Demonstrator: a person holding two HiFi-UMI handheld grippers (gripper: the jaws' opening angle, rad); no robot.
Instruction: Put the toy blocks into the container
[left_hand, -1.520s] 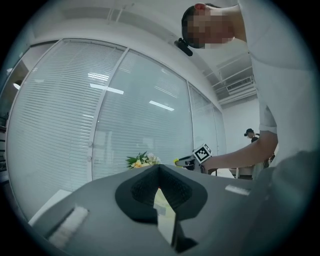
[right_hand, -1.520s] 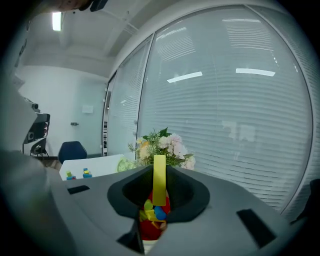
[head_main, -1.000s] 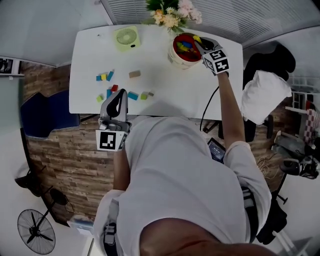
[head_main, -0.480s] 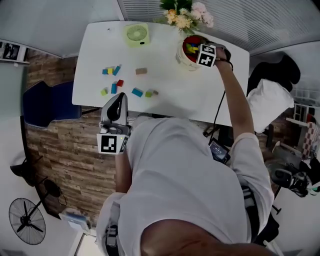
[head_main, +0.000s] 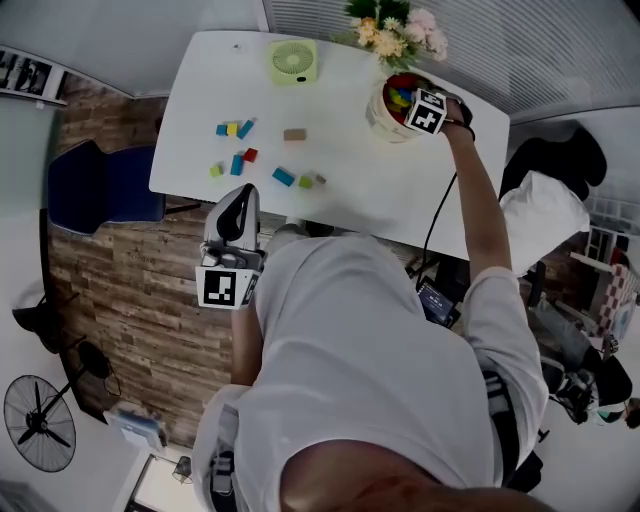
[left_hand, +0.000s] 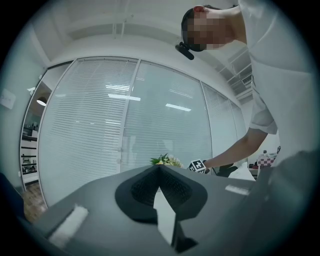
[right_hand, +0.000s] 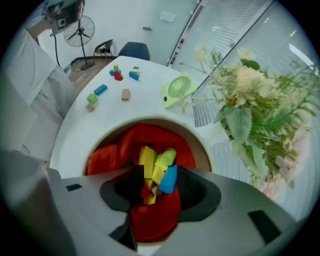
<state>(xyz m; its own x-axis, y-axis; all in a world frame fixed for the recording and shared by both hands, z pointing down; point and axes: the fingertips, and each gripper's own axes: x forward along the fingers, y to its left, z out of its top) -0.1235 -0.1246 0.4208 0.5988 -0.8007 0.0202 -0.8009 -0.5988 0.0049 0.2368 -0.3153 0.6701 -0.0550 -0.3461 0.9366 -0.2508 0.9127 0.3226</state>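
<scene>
Lying heaped in the red-lined container (right_hand: 102, 157), the blocks (right_hand: 146, 161) are seen between the spread jaws, just opened, of the right gripper (right_hand: 159, 187), nothing pinched. Its lining could be snagged on withdrawal. Loose blocks (head_main: 240, 160) are scattered on the table (head_main: 350, 190); the left gripper (left_hand: 159, 172) is pressed together, empty. No writing is readable.

Table (head_main: 350, 190): smooth, white, matt
Container lining (right_hand: 107, 156): red cloth, we judge
Floor (head_main: 130, 290): wood planks
Toy blocks (right_hand: 146, 159): matt, smooth
</scene>
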